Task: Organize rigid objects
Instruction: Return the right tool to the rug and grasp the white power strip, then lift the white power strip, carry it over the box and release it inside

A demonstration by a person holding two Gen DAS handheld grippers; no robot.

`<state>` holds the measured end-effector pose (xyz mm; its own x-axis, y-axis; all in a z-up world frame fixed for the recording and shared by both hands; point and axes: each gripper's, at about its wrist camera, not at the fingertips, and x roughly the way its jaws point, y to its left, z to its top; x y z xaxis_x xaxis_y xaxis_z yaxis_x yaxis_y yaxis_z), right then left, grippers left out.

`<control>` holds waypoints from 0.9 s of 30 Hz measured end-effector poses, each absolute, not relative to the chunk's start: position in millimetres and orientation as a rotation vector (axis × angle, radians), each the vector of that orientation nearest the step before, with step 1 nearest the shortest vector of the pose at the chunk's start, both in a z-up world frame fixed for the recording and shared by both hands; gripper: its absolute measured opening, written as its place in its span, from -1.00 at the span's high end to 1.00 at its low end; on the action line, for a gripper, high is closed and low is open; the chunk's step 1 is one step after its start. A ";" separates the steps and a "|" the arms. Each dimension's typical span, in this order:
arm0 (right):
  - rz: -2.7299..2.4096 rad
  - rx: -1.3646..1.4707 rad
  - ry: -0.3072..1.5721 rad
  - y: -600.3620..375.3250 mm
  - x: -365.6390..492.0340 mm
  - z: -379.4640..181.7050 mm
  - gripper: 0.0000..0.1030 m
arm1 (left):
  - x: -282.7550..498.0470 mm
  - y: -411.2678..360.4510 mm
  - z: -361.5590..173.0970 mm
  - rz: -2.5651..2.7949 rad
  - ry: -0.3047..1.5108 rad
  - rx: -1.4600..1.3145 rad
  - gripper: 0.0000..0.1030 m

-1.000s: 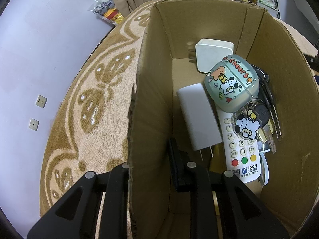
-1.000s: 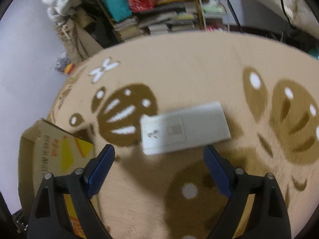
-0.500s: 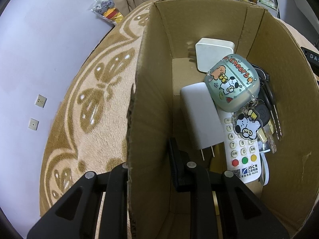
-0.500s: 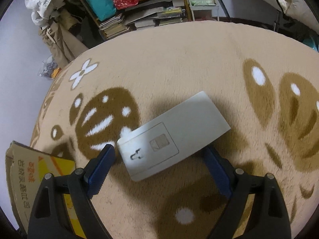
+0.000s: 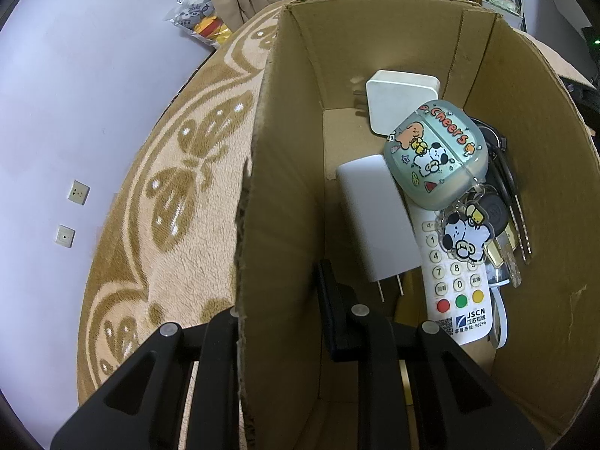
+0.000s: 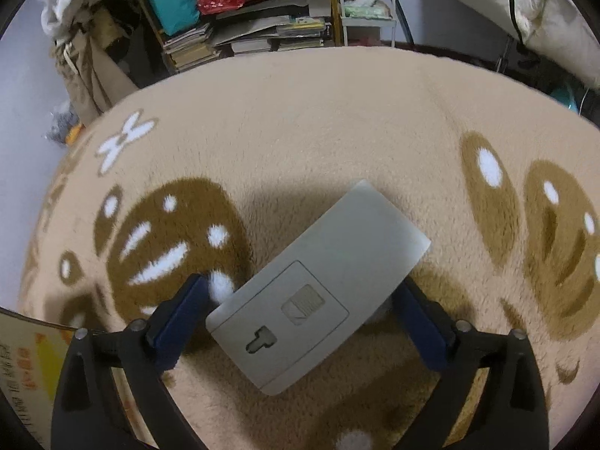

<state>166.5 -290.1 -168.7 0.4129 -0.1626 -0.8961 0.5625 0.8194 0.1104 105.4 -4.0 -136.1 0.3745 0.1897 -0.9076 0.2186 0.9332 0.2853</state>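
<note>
L wrist view: left gripper (image 5: 279, 318) pinches the left wall of the cardboard box (image 5: 285, 172), one finger outside over the carpet (image 5: 168, 195), one finger inside. Box holds a white adapter (image 5: 375, 225) w/ prongs pointing toward cam, long axis running near-to-far, just ahead of the inner finger. Beside it on the right: white remote (image 5: 455, 292), long axis also near-to-far, button end nearest cam. Cartoon earbud case (image 5: 435, 157) lies on top of remote's far end, keys w/ dog charm (image 5: 465, 236) touching it. White square charger (image 5: 401, 105) at the far wall.

R wrist view: right gripper (image 6: 300, 311) spread wide, blue pads (image 6: 180, 315) either side of a grey flat wall plate (image 6: 318, 281) on the carpet. Plate's long axis diagonal, lower-left to upper-right; socket end nearest cam, between the fingers. Contact w/ pads: can't tell. Yellow-printed box corner (image 6: 26, 367) at lower left.
</note>
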 end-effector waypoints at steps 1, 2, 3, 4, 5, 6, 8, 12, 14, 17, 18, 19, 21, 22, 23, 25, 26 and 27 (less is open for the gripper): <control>-0.477 0.417 1.050 -288.2 166.2 -168.5 -1.00 | 105.2 -4.2 -136.3 -0.020 1.195 0.392 0.62; -0.483 0.403 1.045 -286.6 165.1 -168.5 -1.00 | 105.2 -4.1 -136.2 -0.019 1.195 0.391 0.62; -0.486 0.397 1.038 -285.7 163.8 -167.9 -0.97 | 105.2 -4.1 -136.2 -0.019 1.195 0.390 0.62; -0.490 0.394 1.034 -285.0 162.4 -167.1 -0.95 | 105.2 -4.2 -136.3 -0.020 1.195 0.390 0.62; -0.498 0.393 1.030 -285.1 160.7 -166.0 -0.88 | 105.2 -4.3 -136.3 -0.019 1.195 0.390 0.62; -0.507 0.402 1.017 -286.4 157.9 -164.0 -0.80 | 105.3 -4.4 -136.3 -0.019 1.196 0.390 0.62; -0.541 0.419 0.992 -288.4 152.0 -160.9 -0.55 | 105.4 -4.3 -136.3 -0.019 1.196 0.390 0.62; -0.538 0.424 0.957 -288.8 147.4 -156.2 -0.14 | 105.1 -4.0 -136.2 -0.019 1.196 0.388 0.62; -0.516 0.418 0.944 -286.1 144.7 -153.5 -0.05 | 105.2 -4.0 -136.2 -0.019 1.197 0.390 0.62; -0.486 0.418 0.934 -281.2 139.5 -151.8 -0.04 | 105.1 -3.8 -136.0 -0.018 1.197 0.387 0.62; -0.478 0.419 0.933 -279.5 138.1 -151.4 -0.04 | 105.1 -3.9 -136.4 -0.018 1.197 0.388 0.62; -0.472 0.421 0.929 -277.8 137.5 -150.1 -0.04 | 105.3 -3.8 -136.5 -0.018 1.197 0.388 0.62; -0.460 0.398 0.921 -270.6 135.2 -145.5 -0.03 | 105.3 -3.9 -136.4 -0.017 1.197 0.388 0.62; -0.458 0.371 0.913 -266.0 134.9 -142.3 -0.02 | 105.3 -3.8 -136.4 -0.018 1.197 0.389 0.62; -0.450 0.334 0.903 -259.6 133.7 -137.7 -0.02 | 105.3 -4.0 -136.7 -0.018 1.197 0.389 0.62; -0.438 0.309 0.896 -252.4 132.4 -133.1 -0.01 | 105.3 -3.8 -136.7 -0.018 1.197 0.390 0.62; -0.433 0.300 0.892 -248.9 131.0 -130.5 -0.01 | 105.2 -3.8 -136.7 -0.017 1.197 0.390 0.62; -0.429 0.292 0.885 -245.8 129.6 -127.4 -0.01 | 105.2 -3.8 -136.7 -0.018 1.197 0.391 0.62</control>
<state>129.6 -245.8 -127.4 0.5573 -0.2387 -0.7953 0.4757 0.8768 0.0701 105.2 -3.8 -136.7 0.3735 0.1911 -0.9078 0.2179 0.9331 0.2861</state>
